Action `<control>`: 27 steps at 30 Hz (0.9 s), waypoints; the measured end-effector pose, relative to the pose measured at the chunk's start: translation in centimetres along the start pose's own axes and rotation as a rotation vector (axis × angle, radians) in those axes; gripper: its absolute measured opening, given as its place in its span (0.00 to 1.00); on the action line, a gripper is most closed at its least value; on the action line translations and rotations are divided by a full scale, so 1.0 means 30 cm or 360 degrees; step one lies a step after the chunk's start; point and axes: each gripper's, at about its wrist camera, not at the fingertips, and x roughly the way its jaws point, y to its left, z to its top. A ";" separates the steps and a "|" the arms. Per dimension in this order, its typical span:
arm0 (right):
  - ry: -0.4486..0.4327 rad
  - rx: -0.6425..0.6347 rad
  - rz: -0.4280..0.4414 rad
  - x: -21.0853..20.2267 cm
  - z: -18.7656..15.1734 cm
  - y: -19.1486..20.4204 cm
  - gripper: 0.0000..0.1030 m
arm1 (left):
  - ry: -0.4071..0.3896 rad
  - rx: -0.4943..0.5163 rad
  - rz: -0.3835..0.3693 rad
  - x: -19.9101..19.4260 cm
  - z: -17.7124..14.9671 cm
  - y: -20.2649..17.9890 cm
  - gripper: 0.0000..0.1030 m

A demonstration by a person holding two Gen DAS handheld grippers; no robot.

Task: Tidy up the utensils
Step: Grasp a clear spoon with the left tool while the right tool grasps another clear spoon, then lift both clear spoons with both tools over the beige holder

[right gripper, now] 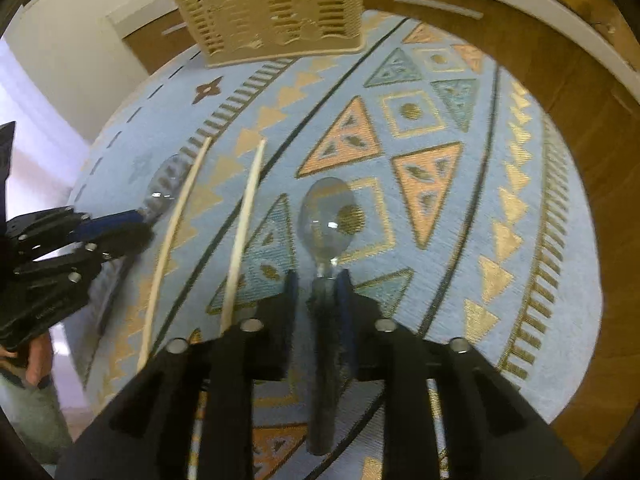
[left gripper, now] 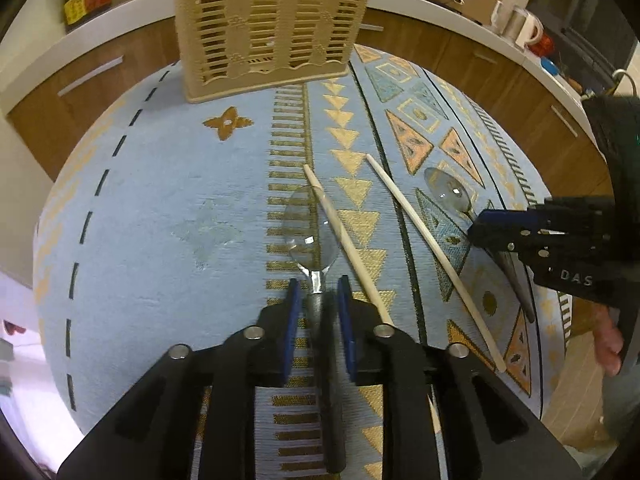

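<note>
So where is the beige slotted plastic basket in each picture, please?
Left wrist view: the beige slotted plastic basket stands at top centre, on the far edge of the blue patterned tablecloth.
Right wrist view: the basket is again at top centre, slightly left.
Shared landmark: the two pale wooden chopsticks lying between both spoons.
</note>
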 end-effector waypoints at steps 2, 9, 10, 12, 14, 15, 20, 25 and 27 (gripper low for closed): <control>0.0035 -0.0010 0.0028 0.004 0.013 -0.002 0.28 | 0.0010 0.0021 0.0018 0.008 0.007 -0.011 0.23; 0.0031 -0.0083 -0.0060 0.014 0.024 0.028 0.09 | -0.0028 0.0125 0.0216 0.028 0.017 -0.070 0.09; 0.0018 -0.0075 -0.0043 0.012 0.022 0.027 0.09 | -0.0038 0.0109 0.0212 0.025 0.018 -0.066 0.09; -0.0025 -0.0077 0.0004 -0.001 0.023 0.026 0.09 | -0.0137 0.0061 0.0160 -0.011 0.029 -0.048 0.09; -0.0128 -0.0088 0.0066 -0.051 0.037 0.033 0.09 | -0.0259 0.0004 0.0105 -0.079 0.054 -0.021 0.09; -0.0174 -0.0096 0.0084 -0.076 0.048 0.038 0.09 | -0.0338 -0.0025 0.0086 -0.122 0.072 -0.005 0.09; -0.0554 -0.0162 0.0186 -0.276 0.160 0.070 0.09 | -0.0712 -0.0136 -0.0008 -0.333 0.182 0.077 0.09; -0.0908 -0.0204 0.0265 -0.420 0.314 0.099 0.09 | -0.1021 -0.0231 -0.0067 -0.479 0.341 0.135 0.09; -0.1051 -0.0203 0.0273 -0.466 0.387 0.102 0.09 | -0.1125 -0.0273 -0.0086 -0.522 0.413 0.156 0.09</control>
